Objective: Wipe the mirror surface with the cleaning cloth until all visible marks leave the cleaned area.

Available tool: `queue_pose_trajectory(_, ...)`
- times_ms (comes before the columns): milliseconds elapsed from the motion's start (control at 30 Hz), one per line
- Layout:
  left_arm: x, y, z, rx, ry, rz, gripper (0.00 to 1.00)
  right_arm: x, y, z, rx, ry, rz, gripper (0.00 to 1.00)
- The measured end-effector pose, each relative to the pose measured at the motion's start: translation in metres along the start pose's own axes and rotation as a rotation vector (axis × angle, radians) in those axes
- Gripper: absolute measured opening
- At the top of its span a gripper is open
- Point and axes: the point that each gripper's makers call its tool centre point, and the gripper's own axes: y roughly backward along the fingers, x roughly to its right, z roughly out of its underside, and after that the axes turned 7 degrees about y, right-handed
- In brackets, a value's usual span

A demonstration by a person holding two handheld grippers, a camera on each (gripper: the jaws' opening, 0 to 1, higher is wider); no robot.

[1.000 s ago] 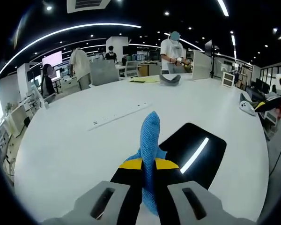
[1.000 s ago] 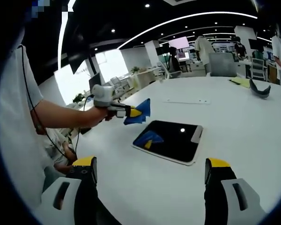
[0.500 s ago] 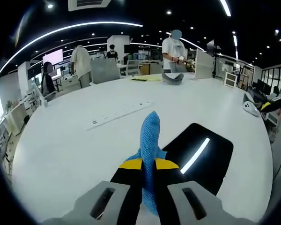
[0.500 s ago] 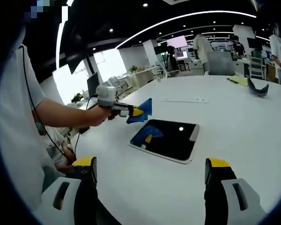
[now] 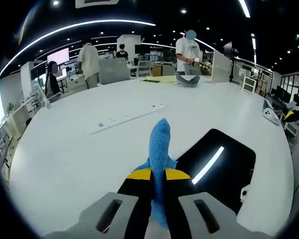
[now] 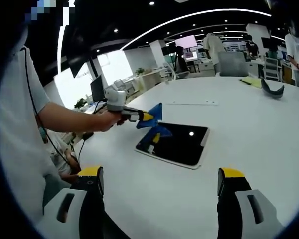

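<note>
The left gripper [image 6: 143, 116] has its jaws closed tight on a blue cloth [image 5: 158, 149], and the cloth sticks out past the tips like a little flag. The mirror [image 6: 174, 143] lies flat on the big white table [image 5: 70, 149], dark and shiny, with a ceiling light glowing in it as a bright stripe. Seen from the left gripper view, the mirror sits just ahead of the jaws and off to their right, with its long side running away and to the right. In the right gripper view the cloth hangs over the near corner of the mirror, and you can see its blue copy in the glass, but I cannot tell if it touches the glass. The right gripper [image 6: 159, 189] has its jaws wide open with nothing in them, and it is farther from the mirror. So the left one is the closer one, and I think it needs to go down and to its right to start rubbing.
</note>
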Motion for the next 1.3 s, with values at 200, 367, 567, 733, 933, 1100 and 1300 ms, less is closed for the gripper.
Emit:
queue_pose_trajectory(200, -0.001, -0.005, 0.004, -0.012, -0.001, 0.000, 0.05, 0.001, -0.001, 0.003, -0.010, -0.003, -0.002, 0.95)
queue_pose_trajectory(367, -0.003, -0.010, 0.007, -0.016, 0.007, -0.004, 0.05, 0.003, -0.002, 0.004, -0.018, -0.007, -0.003, 0.95)
queue_pose_trajectory(567, -0.006, -0.015, 0.009, -0.024, 0.008, -0.004, 0.05, 0.007, -0.003, 0.005, -0.023, -0.013, 0.002, 0.95)
queue_pose_trajectory(733, -0.008, -0.017, 0.014, -0.032, 0.018, -0.008, 0.05, 0.008, -0.005, 0.009, -0.029, -0.019, 0.000, 0.95)
queue_pose_trajectory(933, -0.006, -0.022, 0.018, -0.041, 0.013, -0.007, 0.05, 0.008, -0.007, 0.013, -0.040, -0.026, -0.004, 0.95)
queue_pose_trajectory(1100, -0.006, -0.023, 0.019, -0.032, 0.027, -0.005, 0.05, 0.009, -0.009, 0.015, -0.052, -0.027, -0.008, 0.94)
queue_pose_trajectory(1300, -0.006, -0.023, 0.020, -0.027, 0.017, -0.008, 0.05, 0.007, -0.013, 0.013, -0.044, -0.023, -0.017, 0.94)
